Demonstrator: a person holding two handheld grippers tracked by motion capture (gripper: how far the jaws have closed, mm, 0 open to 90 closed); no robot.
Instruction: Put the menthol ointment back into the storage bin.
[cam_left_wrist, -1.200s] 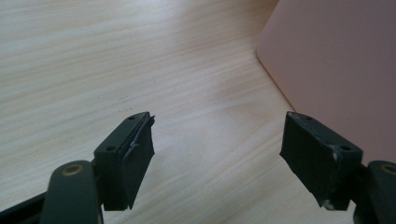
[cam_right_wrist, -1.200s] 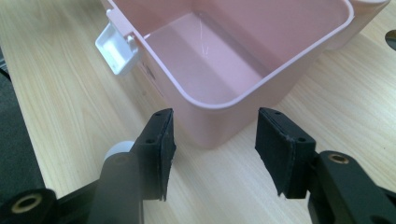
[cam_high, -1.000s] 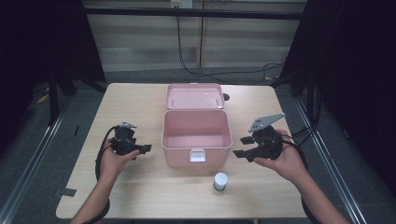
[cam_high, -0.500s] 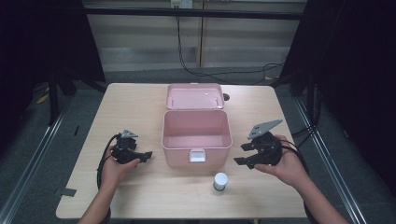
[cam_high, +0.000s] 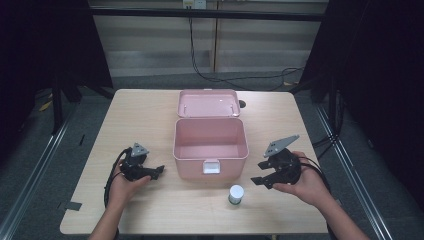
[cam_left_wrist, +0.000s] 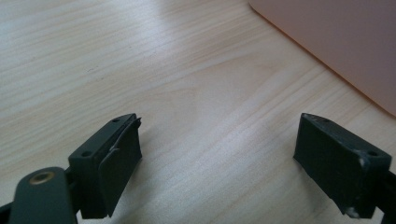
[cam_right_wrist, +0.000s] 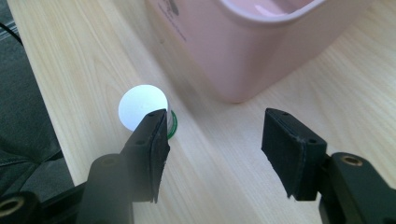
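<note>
The left tool (cam_high: 155, 171) rests low on the counter (cam_high: 140, 115), its jaws just spread wider with only bare wood between them. The right tool (cam_high: 259, 173) hangs spread and empty beside the small white-capped bottle (cam_high: 235, 194), which stands near the front of the open pink box (cam_high: 210, 142). In the right gripper view one jaw hides part of the bottle; its label cannot be read.

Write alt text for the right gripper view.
The right gripper hangs open and empty over a wooden table, a small white-capped bottle just beyond its left jaw. The corner of an open pink box stands behind.
</note>
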